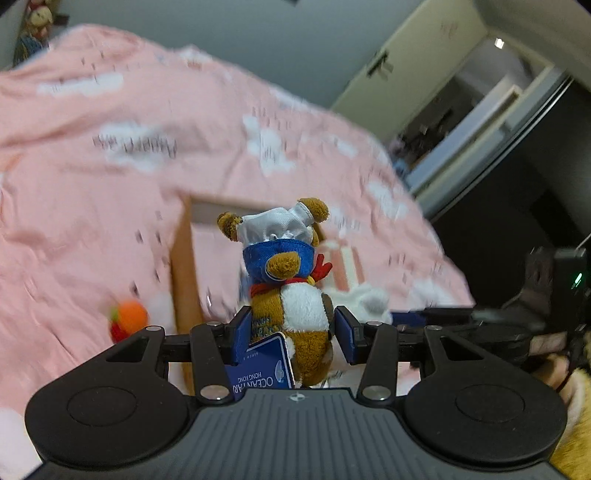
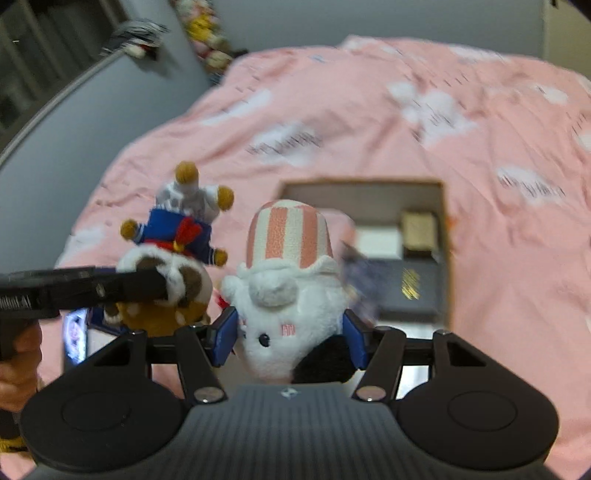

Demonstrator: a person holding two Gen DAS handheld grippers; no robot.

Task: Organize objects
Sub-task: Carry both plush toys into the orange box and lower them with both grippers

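I'm looking at a bedroom in a home: a bed under a pink duvet [image 2: 406, 122] printed with white clouds fills both views, a heap of stuffed toys [image 2: 207, 33] sits by the grey wall [image 1: 266, 33], and off to the side a cream door [image 1: 402, 74] stands open onto another room

Between my left jaws sits a brown-and-white plush bear [image 1: 295, 295] in blue sailor top, red scarf and white hat. My right jaws hold a white plush animal [image 2: 291, 314] wearing a pink-and-white striped hat. Beyond both spreads a pink bedspread with white clouds [image 2: 406, 110].
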